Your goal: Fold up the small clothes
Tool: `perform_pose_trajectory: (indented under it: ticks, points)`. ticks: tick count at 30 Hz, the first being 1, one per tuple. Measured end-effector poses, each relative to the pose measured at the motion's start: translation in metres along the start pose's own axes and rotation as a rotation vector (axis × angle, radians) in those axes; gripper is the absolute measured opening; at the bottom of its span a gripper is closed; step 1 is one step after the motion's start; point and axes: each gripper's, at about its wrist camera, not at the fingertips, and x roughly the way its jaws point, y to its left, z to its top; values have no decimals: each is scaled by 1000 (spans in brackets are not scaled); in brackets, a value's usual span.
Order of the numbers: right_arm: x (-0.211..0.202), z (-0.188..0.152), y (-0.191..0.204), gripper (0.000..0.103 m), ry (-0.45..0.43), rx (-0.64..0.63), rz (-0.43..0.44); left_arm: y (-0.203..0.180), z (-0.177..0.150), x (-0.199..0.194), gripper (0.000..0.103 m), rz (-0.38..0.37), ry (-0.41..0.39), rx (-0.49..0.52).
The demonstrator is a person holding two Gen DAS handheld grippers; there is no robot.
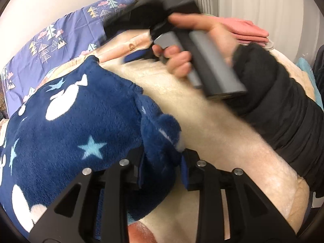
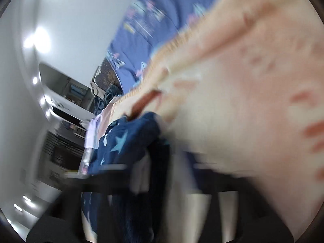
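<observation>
A navy fleece garment (image 1: pixel 77 125) with white shapes and light blue stars lies on a cream blanket (image 1: pixel 202 121). My left gripper (image 1: pixel 162 168) is shut on a bunched edge of the garment, with fabric between its blue pads. My right gripper (image 1: pixel 139 56) shows in the left wrist view, held by a hand above the blanket's far side; it is blurred. In the right wrist view the right gripper (image 2: pixel 168 162) is a dark blur, and the navy garment (image 2: pixel 123 141) lies ahead of it beside the cream and pink blanket (image 2: pixel 243 91).
A purple sheet (image 1: pixel 60 36) with tree prints lies at the back left. Folded pink clothes (image 1: pixel 247 30) sit at the back right. The person's dark sleeve (image 1: pixel 283 111) crosses the right side. White furniture (image 2: pixel 60 101) stands beyond the bed.
</observation>
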Motion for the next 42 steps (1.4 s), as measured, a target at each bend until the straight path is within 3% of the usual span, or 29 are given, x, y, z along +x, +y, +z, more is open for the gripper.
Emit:
perform_pose_trajectory:
  ticks: [3, 5, 6, 7, 8, 9, 11, 14, 17, 19, 22, 23, 25, 27, 28, 29, 32, 33, 35, 36, 38, 42]
  points:
    - [17, -11, 13, 92, 112, -47, 78, -2, -2, 0, 32, -3, -7, 6]
    - [45, -21, 17, 93, 209, -62, 30, -4, -4, 0, 33, 1, -12, 16]
    - [59, -22, 21, 93, 223, -93, -47, -5, -5, 0, 33, -2, -13, 19]
    - [71, -23, 29, 81, 218, -142, -132, -4, -4, 0, 33, -9, -12, 16]
    - [78, -21, 36, 45, 218, -167, -154, -5, -4, 1, 33, -12, -10, 12]
    - [79, -14, 40, 27, 212, -123, -114, -4, -4, 2, 33, -18, -10, 7]
    - [76, -8, 39, 19, 184, -81, -111, -3, -5, 2, 33, -26, -18, 1]
    - [86, -11, 20, 20, 195, -81, -112, 2, -6, 4, 33, -51, -24, -21]
    - [88, -9, -1, 21, 183, -26, -19, 5, -6, 7, 33, -68, -25, -28]
    - [84, -10, 4, 26, 159, -52, -21, 7, -7, 7, 34, -72, -27, -27]
    - [62, -14, 18, 42, 93, -88, -114, 6, -8, 6, 36, -71, -28, -13]
    - [48, -15, 27, 47, 45, -115, -186, 5, -8, 5, 36, -67, -31, -9]
    - [23, -18, 49, 48, -59, -190, -274, 3, -9, 4, 36, -64, -34, -7]
    - [-4, -31, 69, 40, -118, -266, -256, 4, -9, 4, 36, -67, -36, -14]
    - [-20, -44, 84, 30, -112, -317, -195, 5, -9, 3, 36, -71, -38, -20]
    - [-27, -55, 93, 26, -101, -349, -161, 7, -9, 0, 36, -78, -43, -32]
    - [-36, -97, 108, 26, -17, -438, -129, 17, -9, -17, 36, -107, -43, -98]
    - [-29, -108, 107, 26, 22, -443, -153, 24, -10, -28, 36, -130, -33, -137]
    - [1, -126, 94, 23, 106, -464, -345, 36, -18, -56, 37, -144, -51, -166]
    - [9, -131, 90, 23, 105, -488, -393, 41, -23, -69, 42, -121, -70, -162]
    - [6, -134, 96, 24, 71, -473, -402, 61, -41, -100, 47, -34, -104, -173]
    - [-3, -134, 134, 26, 17, -512, -425, 121, -89, -152, 51, 137, -136, -301]
